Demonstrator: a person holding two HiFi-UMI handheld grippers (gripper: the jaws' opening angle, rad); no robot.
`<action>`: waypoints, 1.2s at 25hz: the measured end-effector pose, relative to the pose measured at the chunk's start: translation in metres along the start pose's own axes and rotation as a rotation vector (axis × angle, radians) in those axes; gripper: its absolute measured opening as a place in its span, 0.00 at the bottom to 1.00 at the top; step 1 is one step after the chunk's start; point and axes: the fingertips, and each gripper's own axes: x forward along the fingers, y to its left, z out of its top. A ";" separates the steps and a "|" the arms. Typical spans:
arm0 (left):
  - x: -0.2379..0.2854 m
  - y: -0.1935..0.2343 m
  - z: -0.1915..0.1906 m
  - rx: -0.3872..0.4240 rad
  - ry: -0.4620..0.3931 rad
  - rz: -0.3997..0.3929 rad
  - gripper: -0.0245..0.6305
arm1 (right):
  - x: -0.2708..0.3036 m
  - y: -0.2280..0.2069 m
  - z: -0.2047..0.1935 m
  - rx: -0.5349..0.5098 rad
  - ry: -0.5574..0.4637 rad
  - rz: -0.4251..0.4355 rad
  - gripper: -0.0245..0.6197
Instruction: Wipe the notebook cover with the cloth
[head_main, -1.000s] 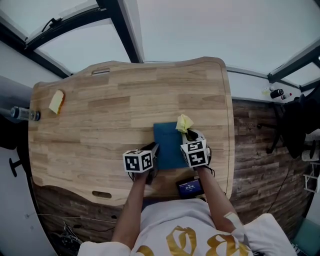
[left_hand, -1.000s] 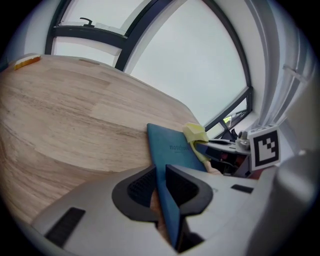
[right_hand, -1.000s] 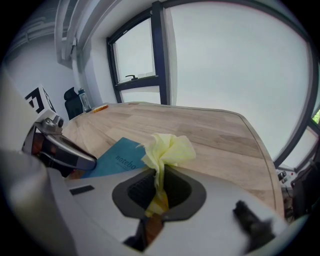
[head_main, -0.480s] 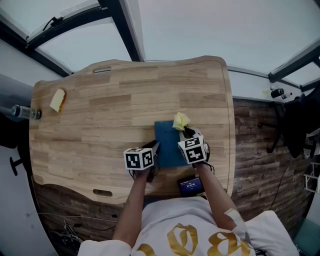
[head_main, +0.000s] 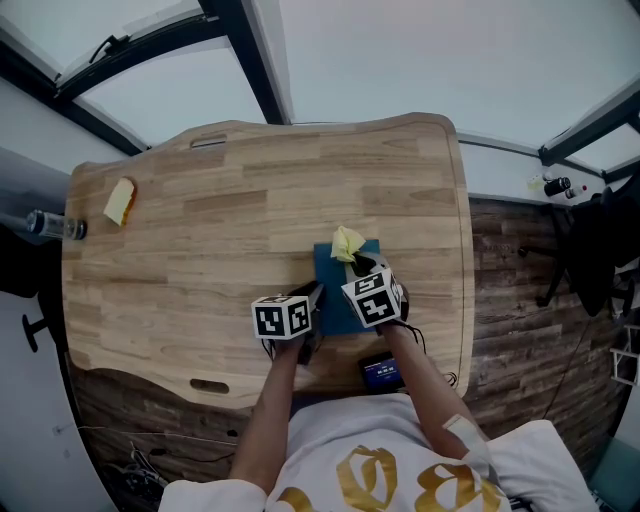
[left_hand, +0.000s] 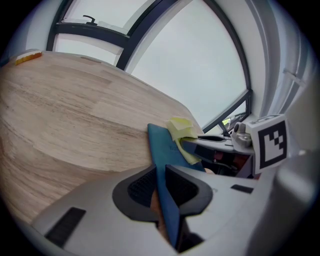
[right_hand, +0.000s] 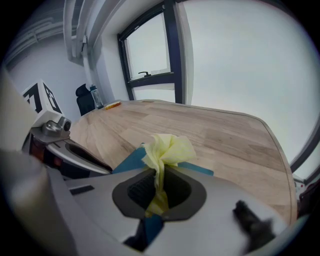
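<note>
A blue notebook lies on the wooden table near its front right. My left gripper is shut on the notebook's left edge; in the left gripper view the blue cover runs between the jaws. My right gripper is shut on a crumpled yellow cloth and holds it over the notebook's far part. In the right gripper view the cloth bunches out above the jaws with the notebook under it.
A yellow and orange sponge-like thing lies at the table's far left, next to a bottle off the edge. A small dark device lies at the front edge by my right arm. Window frames stand beyond the table.
My right gripper has carried the yellow cloth leftward across the far part of the notebook cover. The left gripper has kept its hold on the notebook's edge.
</note>
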 end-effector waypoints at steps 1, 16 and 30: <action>0.000 0.000 0.000 -0.002 0.000 -0.003 0.14 | 0.001 0.003 0.001 -0.005 0.000 0.006 0.10; 0.001 0.001 0.001 -0.028 0.007 -0.024 0.13 | 0.017 0.038 0.017 -0.098 -0.018 0.132 0.10; -0.001 0.001 0.003 -0.053 -0.001 -0.032 0.13 | 0.013 0.046 0.010 -0.158 -0.012 0.184 0.10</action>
